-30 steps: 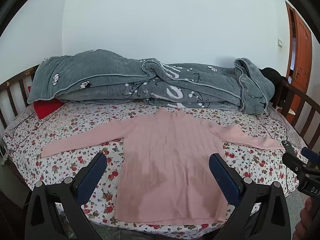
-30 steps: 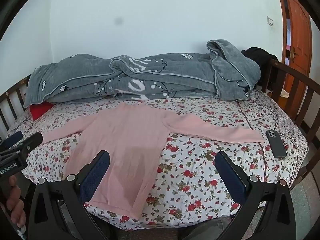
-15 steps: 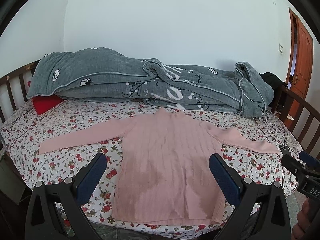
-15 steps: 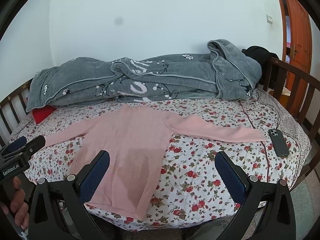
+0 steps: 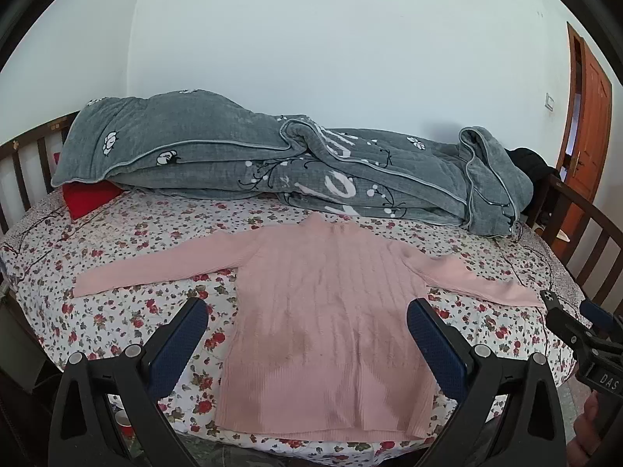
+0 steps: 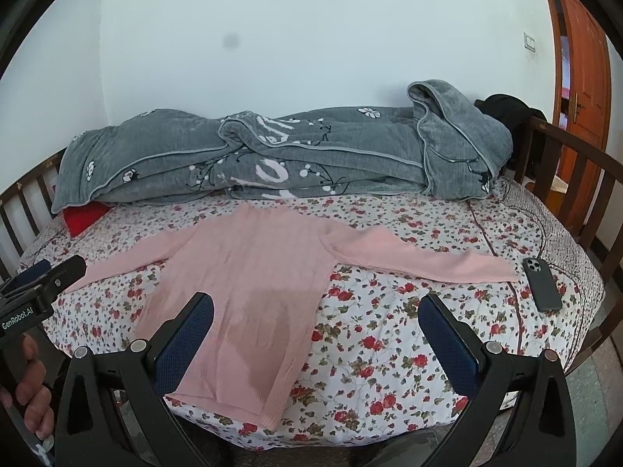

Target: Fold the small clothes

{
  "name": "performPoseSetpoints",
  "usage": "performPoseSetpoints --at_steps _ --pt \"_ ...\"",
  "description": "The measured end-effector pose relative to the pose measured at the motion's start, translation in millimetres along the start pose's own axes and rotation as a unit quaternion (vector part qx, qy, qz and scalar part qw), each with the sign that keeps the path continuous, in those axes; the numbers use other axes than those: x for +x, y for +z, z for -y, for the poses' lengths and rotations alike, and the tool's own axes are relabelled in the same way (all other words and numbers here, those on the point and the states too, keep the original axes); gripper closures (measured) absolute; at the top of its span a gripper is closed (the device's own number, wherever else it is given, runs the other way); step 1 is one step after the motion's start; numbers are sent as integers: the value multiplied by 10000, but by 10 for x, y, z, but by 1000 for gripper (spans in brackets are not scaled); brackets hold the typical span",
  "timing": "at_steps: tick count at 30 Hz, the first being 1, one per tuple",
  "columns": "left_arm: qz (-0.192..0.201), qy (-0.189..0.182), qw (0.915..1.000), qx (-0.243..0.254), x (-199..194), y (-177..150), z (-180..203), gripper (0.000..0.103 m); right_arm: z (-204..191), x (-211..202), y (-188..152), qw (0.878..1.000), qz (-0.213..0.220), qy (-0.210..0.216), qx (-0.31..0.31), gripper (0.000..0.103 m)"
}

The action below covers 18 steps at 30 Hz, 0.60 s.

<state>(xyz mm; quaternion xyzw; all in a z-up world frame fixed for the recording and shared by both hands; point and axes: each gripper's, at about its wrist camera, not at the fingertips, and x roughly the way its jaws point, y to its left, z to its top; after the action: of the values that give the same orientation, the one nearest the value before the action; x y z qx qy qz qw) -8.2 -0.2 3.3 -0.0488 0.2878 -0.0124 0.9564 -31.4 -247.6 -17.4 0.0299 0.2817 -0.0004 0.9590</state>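
Note:
A pink ribbed sweater (image 5: 327,311) lies flat on the floral bedsheet (image 5: 117,311), both sleeves spread out to the sides. It also shows in the right wrist view (image 6: 249,284). My left gripper (image 5: 307,334) is open and empty, held above the sweater's lower body. My right gripper (image 6: 317,330) is open and empty, above the sweater's right hem and the sheet beside it. The right gripper shows at the right edge of the left wrist view (image 5: 584,330). The left gripper shows at the left edge of the right wrist view (image 6: 39,284).
A rumpled grey quilt (image 5: 272,171) runs along the far side of the bed. A red pillow (image 5: 91,198) pokes out at its left end. A dark phone (image 6: 542,283) lies near the right sleeve end. Wooden rails (image 6: 564,179) border the bed; an orange door (image 6: 580,78) stands right.
Both grippers have risen and tilted slightly, so the bed sits lower in both views. Their jaws stay open. The sweater has not moved.

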Motion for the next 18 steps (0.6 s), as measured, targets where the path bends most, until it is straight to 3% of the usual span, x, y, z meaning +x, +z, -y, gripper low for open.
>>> performPoseSetpoints --at_steps 18 --pt "-13 3 10000 -48 -10 14 -69 0 -111 -14 26 9999 13 127 -47 0"
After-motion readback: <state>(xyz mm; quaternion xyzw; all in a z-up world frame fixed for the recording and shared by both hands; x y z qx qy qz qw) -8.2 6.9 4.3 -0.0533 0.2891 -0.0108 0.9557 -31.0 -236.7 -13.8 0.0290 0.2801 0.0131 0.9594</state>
